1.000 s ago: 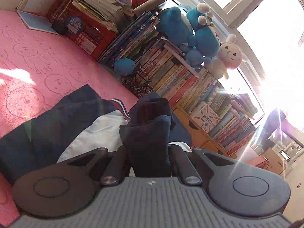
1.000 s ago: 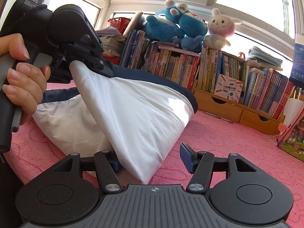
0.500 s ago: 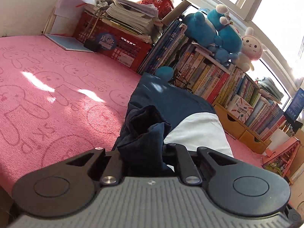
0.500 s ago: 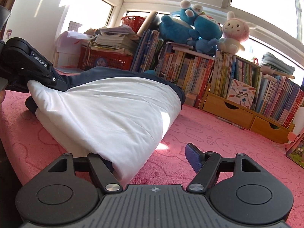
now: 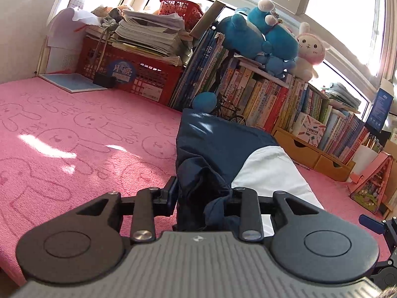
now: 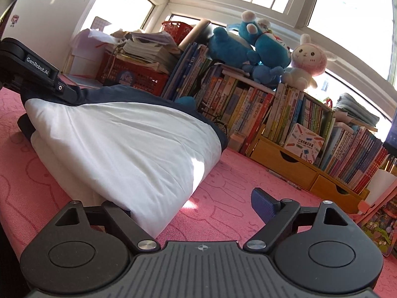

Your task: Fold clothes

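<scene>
Left hand-held gripper [image 5: 202, 198] spread around navy-white garment [image 6: 129, 146], fold laid on pink mat [image 5: 74, 136]; right hand-held gripper [image 6: 196, 203] spread, released.

Counting it up: one navy-and-white garment [image 6: 129, 144], one pink bunny plush [image 6: 306, 60], two red crates [image 5: 134, 72]. Also two wooden drawers [image 6: 285, 161] and one little toy bike [image 5: 229, 114].

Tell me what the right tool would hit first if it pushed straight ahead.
Probably the pink rabbit-print mat, which lies between its open fingers. The folded navy-and-white garment sits just left of that line, and the wooden drawer unit is farther back; depth is uncertain.
</scene>
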A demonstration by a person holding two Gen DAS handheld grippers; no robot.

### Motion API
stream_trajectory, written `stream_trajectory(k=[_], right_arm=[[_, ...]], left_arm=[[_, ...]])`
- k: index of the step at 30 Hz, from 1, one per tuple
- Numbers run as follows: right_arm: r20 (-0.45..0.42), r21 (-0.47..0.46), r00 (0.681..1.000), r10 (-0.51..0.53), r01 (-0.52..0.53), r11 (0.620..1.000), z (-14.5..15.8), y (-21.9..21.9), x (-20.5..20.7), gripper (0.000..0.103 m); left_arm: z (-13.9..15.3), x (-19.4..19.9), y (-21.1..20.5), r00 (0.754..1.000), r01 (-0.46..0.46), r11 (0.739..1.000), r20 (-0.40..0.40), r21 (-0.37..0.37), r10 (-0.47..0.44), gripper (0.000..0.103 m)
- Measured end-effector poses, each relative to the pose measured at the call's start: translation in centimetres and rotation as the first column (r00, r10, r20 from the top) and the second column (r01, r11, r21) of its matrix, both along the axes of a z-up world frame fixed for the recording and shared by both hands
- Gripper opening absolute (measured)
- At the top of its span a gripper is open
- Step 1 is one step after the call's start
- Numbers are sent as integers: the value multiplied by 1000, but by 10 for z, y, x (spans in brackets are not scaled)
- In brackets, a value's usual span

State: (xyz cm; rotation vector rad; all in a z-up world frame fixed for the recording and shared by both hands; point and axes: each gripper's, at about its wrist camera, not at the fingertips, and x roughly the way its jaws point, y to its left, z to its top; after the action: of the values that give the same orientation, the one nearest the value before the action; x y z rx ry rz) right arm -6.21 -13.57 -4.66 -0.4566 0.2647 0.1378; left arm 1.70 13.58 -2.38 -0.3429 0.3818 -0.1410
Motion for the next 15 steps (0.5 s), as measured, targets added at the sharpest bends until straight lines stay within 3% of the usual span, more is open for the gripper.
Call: stream_trajectory(k=[2,4,8,11,13,15], right_arm=[[-12,-2,1000,2,-2,1000,0,1,2,87],[-25,-6,1000,1,-1,1000,-1,2,3,86],[-30,-42,999,-17,16,999,-4,7,5,83],[-24,-51,1000,-15,14,999,-6,9,3,82],[-30,-45,1000,-8,7,999,-6,8,3,80],[-40,-35,999,3,-4,999,-6,7,4,76]], left_arm=[[1,-3,8,999,-43,998,4,42,42,45],[3,-7,12,995,-102,990,19,93,100,46],[14,-12,10,973,-230,935,44,268,227,44],[32,-26,8,982,-181,957,92,227,164,43],[45,-34,-3,991,-74,976,123,207,50,46],[54,-33,-20,992,31,976,112,216,-57,49]])
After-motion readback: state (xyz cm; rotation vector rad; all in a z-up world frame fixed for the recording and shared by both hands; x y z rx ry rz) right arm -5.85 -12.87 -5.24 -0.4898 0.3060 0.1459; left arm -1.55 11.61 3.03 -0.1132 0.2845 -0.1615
